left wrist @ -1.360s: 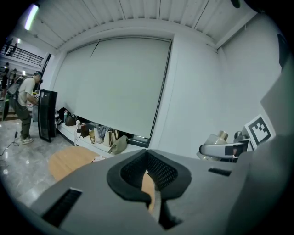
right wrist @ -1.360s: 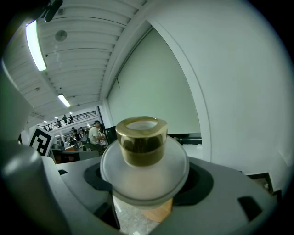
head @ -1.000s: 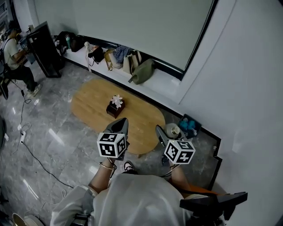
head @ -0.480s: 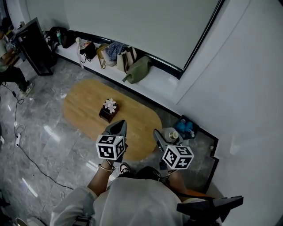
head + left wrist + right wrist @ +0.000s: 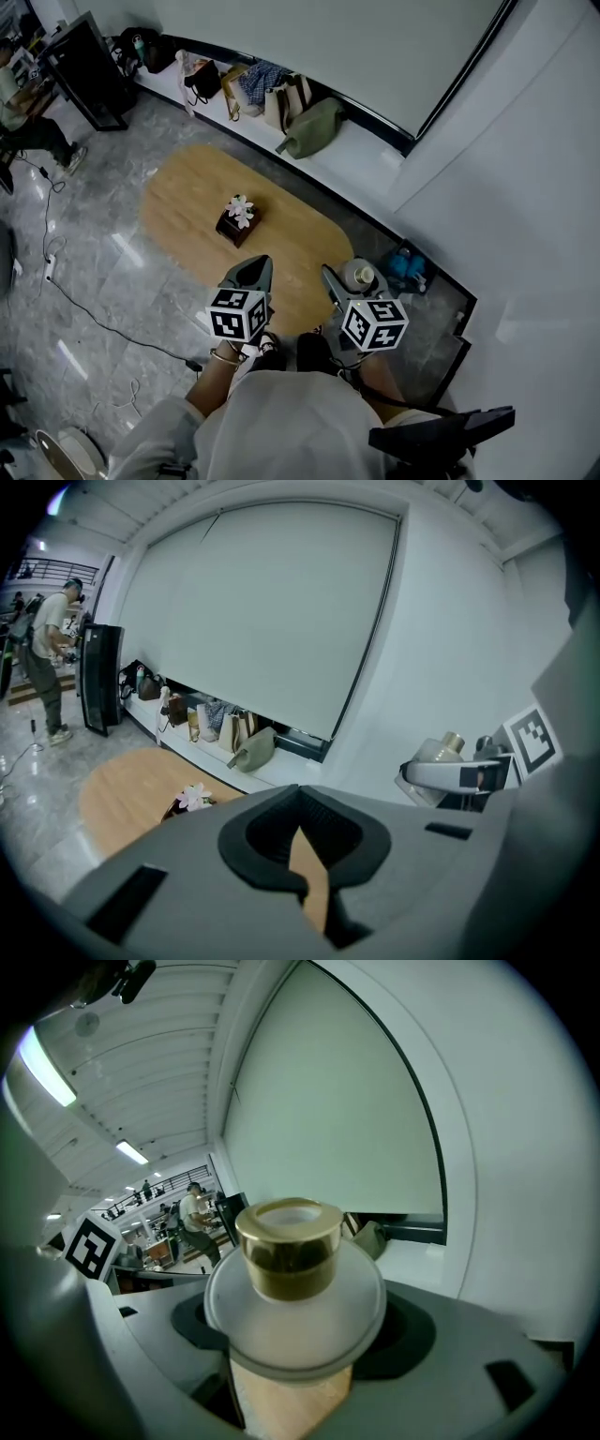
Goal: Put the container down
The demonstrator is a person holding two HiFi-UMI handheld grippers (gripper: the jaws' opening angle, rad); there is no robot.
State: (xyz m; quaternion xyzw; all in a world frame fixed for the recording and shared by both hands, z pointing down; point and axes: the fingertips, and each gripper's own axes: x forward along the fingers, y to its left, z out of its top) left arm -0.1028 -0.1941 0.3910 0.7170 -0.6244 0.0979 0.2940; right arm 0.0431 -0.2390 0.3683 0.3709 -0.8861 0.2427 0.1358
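A frosted white container (image 5: 293,1297) with a gold cap (image 5: 289,1241) sits between the jaws of my right gripper (image 5: 295,1358), which is shut on its body. In the head view the container (image 5: 361,275) hangs in the right gripper (image 5: 343,283) past the near right end of the oval wooden table (image 5: 187,202). My left gripper (image 5: 255,269) is held over the table's near edge, shut with nothing in it. In the left gripper view the jaws of the left gripper (image 5: 305,855) meet, and the container (image 5: 436,759) shows at the right.
A small dark box with a white flower (image 5: 236,217) stands mid-table. Bags (image 5: 281,103) line the low ledge by the wall. A blue object (image 5: 410,267) lies on the floor right of the table. A black cabinet (image 5: 84,66), a person (image 5: 19,103) and floor cables (image 5: 56,272) are at left.
The head view has shifted a little, so the table sits differently in the picture. Both grippers keep nearly the same pose, and the right one still holds the container.
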